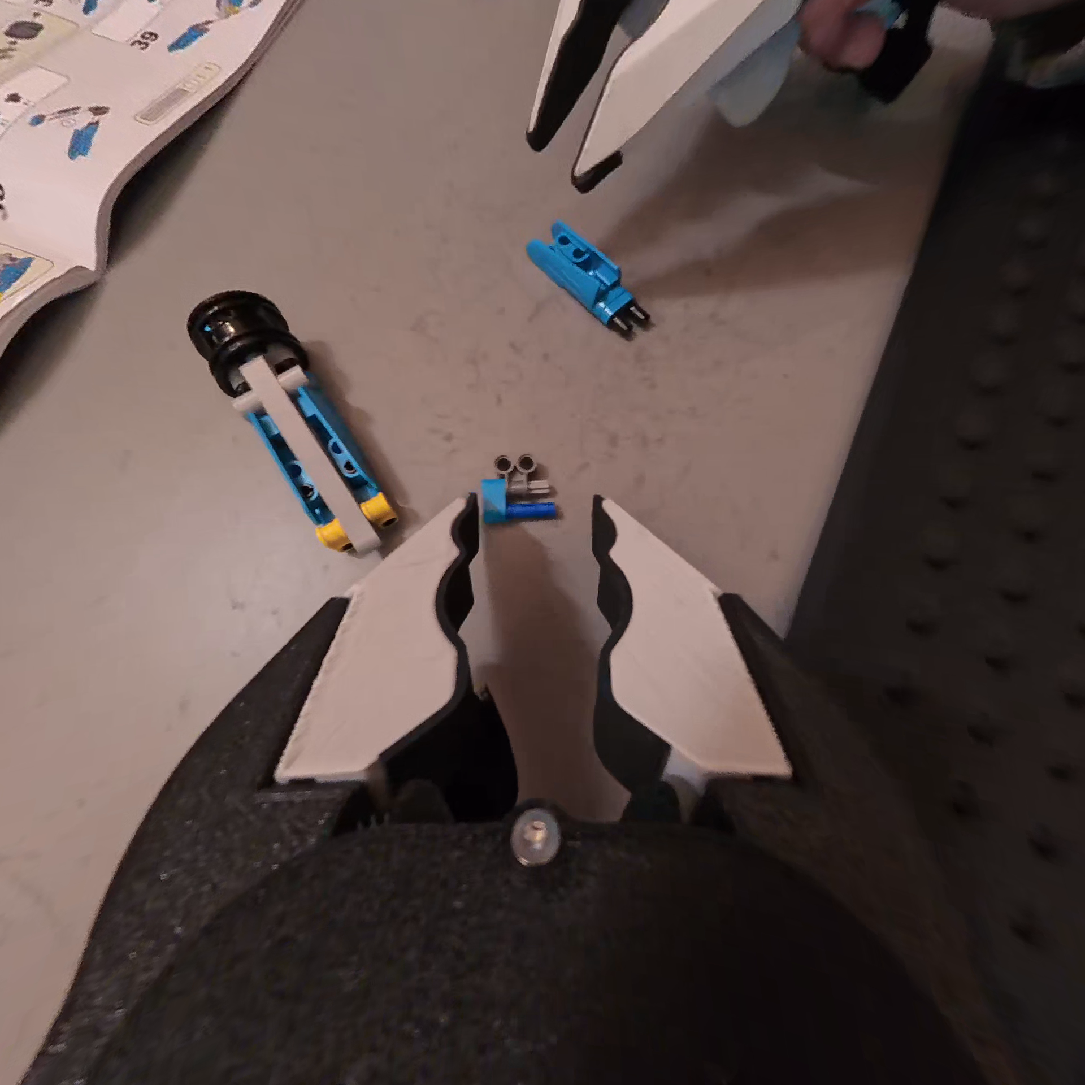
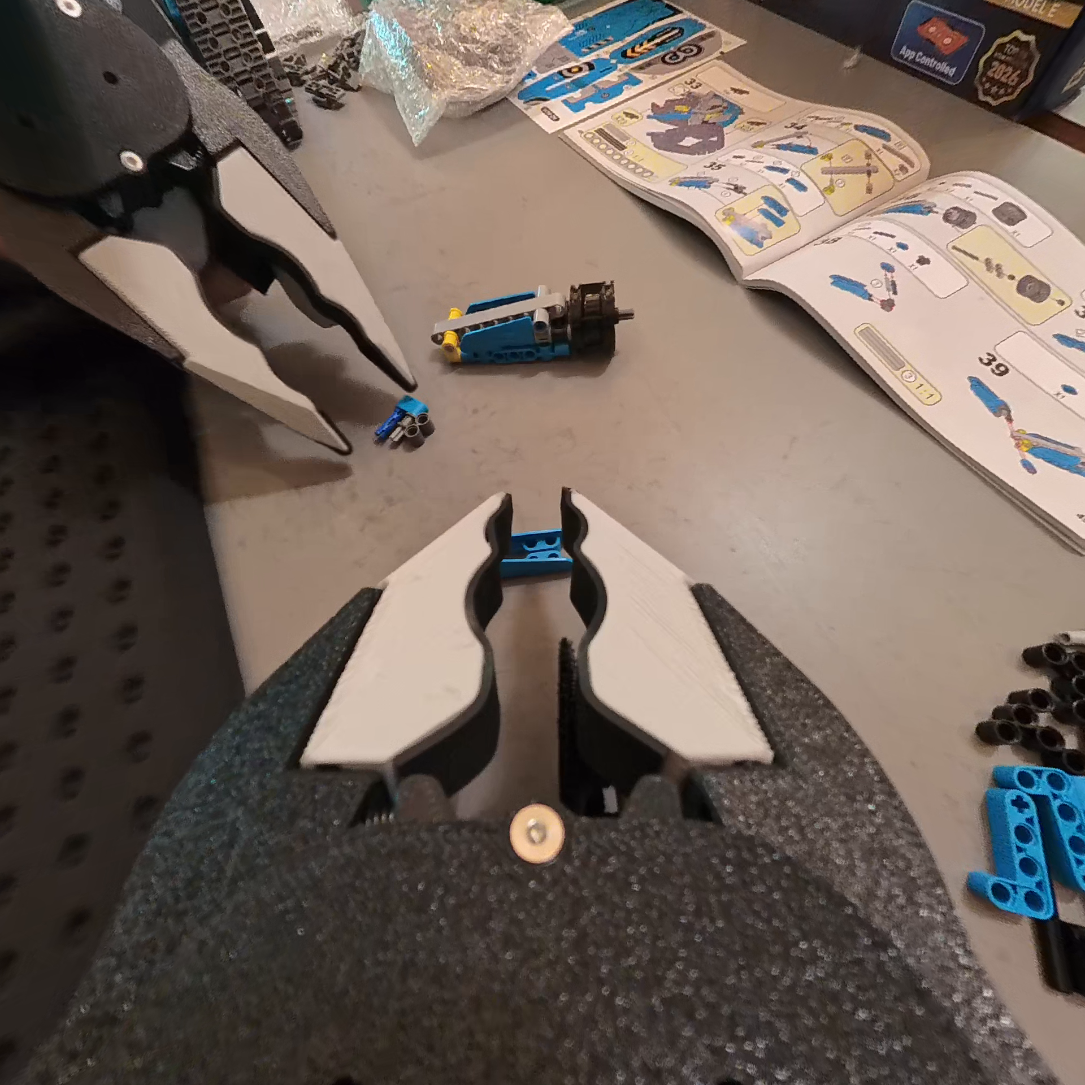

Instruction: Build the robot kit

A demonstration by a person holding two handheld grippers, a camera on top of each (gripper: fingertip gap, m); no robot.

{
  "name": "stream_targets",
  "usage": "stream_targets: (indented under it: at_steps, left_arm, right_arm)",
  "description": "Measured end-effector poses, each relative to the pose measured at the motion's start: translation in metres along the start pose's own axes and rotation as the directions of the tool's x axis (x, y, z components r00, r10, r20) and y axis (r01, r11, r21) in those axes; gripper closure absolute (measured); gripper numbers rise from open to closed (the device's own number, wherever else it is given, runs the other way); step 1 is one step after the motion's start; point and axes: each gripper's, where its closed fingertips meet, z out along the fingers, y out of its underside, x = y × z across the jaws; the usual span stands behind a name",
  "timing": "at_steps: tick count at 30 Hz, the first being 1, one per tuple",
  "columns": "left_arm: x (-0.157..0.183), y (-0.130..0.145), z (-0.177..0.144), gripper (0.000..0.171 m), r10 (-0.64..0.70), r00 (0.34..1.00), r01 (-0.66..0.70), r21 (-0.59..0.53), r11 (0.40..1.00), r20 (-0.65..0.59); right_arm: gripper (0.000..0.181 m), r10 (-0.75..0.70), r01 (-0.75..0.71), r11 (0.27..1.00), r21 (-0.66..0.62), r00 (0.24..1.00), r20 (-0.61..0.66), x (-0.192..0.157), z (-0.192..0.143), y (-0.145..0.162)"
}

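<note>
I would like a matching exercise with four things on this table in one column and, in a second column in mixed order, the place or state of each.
Things:
1. small grey-and-blue piece
2. blue panel with black pins
3. wheel assembly
4. instruction booklet

Places or states:
A. lies open, pages up
B. on the table under the open right gripper, not held
C. just ahead of the open left gripper
D. lies to the left of the left gripper's fingers, untouched

Pairs: 1-C, 2-B, 3-D, 4-A
</note>
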Motion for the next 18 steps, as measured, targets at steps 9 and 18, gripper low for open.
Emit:
stream_targets:
  at_steps: [9,18]
  left_arm:
    - [0.002,0.003,0.006,0.147,0.025,1.000,-0.025,-0.028,0.999,0.000]
    - [0.032,-0.030,-0.008,0.147,0.318,0.947,-0.322,0.088,0.943,0.052]
  right_arm:
    - [0.165,-0.025,0.025,1.000,-0.005,0.999,0.040,-0.010,0.002,0.000]
    - [0.147,0.066,-0.064,0.998,-0.018,0.924,0.377,-0.069,0.003,-0.003]
